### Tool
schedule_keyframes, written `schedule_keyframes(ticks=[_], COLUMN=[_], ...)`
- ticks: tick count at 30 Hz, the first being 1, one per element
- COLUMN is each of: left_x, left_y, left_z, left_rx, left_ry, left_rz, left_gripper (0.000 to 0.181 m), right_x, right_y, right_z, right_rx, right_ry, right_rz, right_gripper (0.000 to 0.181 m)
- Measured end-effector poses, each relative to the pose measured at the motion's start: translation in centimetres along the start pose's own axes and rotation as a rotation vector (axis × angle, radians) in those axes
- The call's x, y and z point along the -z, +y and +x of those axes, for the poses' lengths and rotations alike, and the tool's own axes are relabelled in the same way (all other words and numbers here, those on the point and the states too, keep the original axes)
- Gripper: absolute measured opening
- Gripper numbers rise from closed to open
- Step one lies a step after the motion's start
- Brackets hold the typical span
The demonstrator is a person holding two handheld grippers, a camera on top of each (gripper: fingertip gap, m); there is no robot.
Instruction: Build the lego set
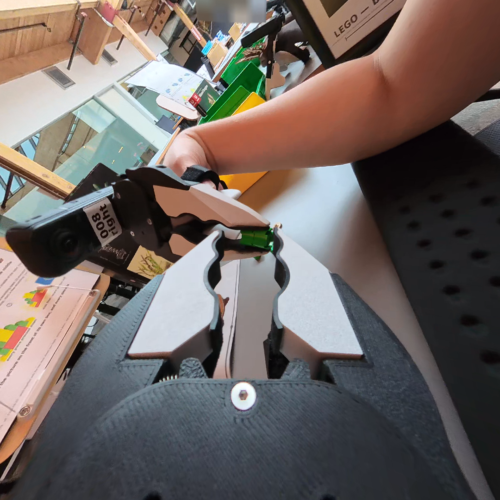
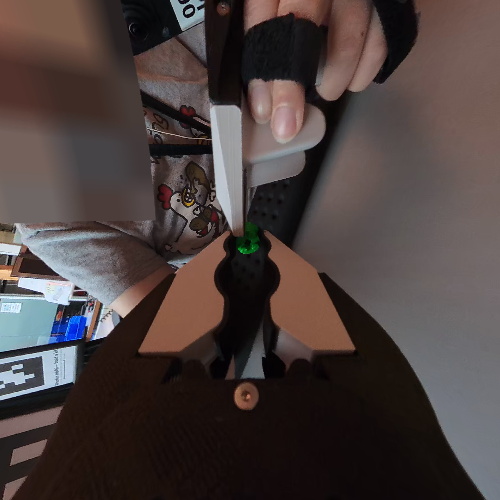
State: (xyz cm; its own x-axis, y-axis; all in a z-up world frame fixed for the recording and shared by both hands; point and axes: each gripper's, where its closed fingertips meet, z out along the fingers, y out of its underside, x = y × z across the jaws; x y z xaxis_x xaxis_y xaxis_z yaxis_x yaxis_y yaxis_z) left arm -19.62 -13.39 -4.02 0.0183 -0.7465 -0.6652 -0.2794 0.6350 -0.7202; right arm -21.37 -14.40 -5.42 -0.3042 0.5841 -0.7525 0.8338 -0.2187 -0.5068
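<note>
**Left wrist view: two grippers met over one small green piece**

In the left wrist view, a grey table was seen beneath the work, with green and yellow bins well behind. The right gripper, held by a hand, was pinched on a green lego assembly held in the air above the table. The left gripper was spread, its tips bracketing the assembly; one tip appeared to touch the assembly's end, though contact could not be confirmed.

In the right wrist view, the green piece was seen gripped at the very tips, with a finger of the other gripper just beside it.

The step was judged to be a joining or a handover. It would be done well if the right-hand pinch were kept firm, the left tips were squared to the piece, and they were closed slowly, so that nothing twisted free.
</note>
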Motion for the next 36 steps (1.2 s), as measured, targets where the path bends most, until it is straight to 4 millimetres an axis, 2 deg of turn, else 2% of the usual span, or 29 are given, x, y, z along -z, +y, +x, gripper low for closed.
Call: schedule_keyframes(ticks=[6, 10, 12, 19, 21, 24, 26, 28, 30, 32, 34, 36], left_x=[-0.2, -0.1, 0.0, 0.4, 0.8, 1.7, 2.7, 3.9, 5.4, 7.2, 8.9, 10.1], left_y=[0.3, 0.5, 0.3, 0.2, -0.1, -0.4, -0.3, -0.2, -0.5, -1.0, -1.8, -2.5], left_z=[1.1, 1.1, 1.2, 0.5, -0.3, -1.9, -3.3, -5.1, -6.8, -8.5, -9.6, -10.1], left_rx=[-0.002, -0.012, 0.002, 0.024, 0.036, 0.094, 0.133, 0.178, 0.239, 0.286, 0.314, 0.321], left_ry=[0.062, 0.063, 0.078, 0.067, 0.034, -0.011, -0.054, -0.112, -0.167, -0.221, -0.254, -0.267], left_rz=[-0.009, -0.019, -0.006, -0.013, 0.005, 0.048, 0.072, 0.109, 0.175, 0.249, 0.324, 0.377], left_gripper=[0.028, 0.028, 0.021, 0.021, 0.021, 0.021, 0.021, 0.02, 0.02, 0.02, 0.02, 0.02], right_x=[-0.9, -0.8, -0.7, -0.4, -0.1, 0.7, 1.8, 3.3, 5.0, 6.0, 6.7, 7.0], right_y=[0.3, 0.0, -0.2, -1.1, -1.9, -2.8, -3.9, -5.8, -8.6, -10.7, -11.8, -12.4], right_z=[0.0, 0.1, -0.2, -0.2, -0.2, 0.6, 0.9, 1.1, 0.1, -2.0, -2.8, -3.0], right_rx=[-0.008, -0.001, 0.022, 0.067, 0.101, 0.143, 0.194, 0.294, 0.477, 0.704, 0.88, 0.96], right_ry=[-0.029, -0.036, -0.052, -0.029, -0.003, 0.102, 0.178, 0.299, 0.451, 0.601, 0.842, 1.036], right_rz=[-0.052, -0.04, -0.027, 0.009, 0.053, 0.096, 0.159, 0.254, 0.378, 0.449, 0.437, 0.371], right_gripper=[0.015, 0.015, 0.015, 0.015, 0.025, 0.049, 0.053, 0.057, 0.055, 0.046, 0.04, 0.039])
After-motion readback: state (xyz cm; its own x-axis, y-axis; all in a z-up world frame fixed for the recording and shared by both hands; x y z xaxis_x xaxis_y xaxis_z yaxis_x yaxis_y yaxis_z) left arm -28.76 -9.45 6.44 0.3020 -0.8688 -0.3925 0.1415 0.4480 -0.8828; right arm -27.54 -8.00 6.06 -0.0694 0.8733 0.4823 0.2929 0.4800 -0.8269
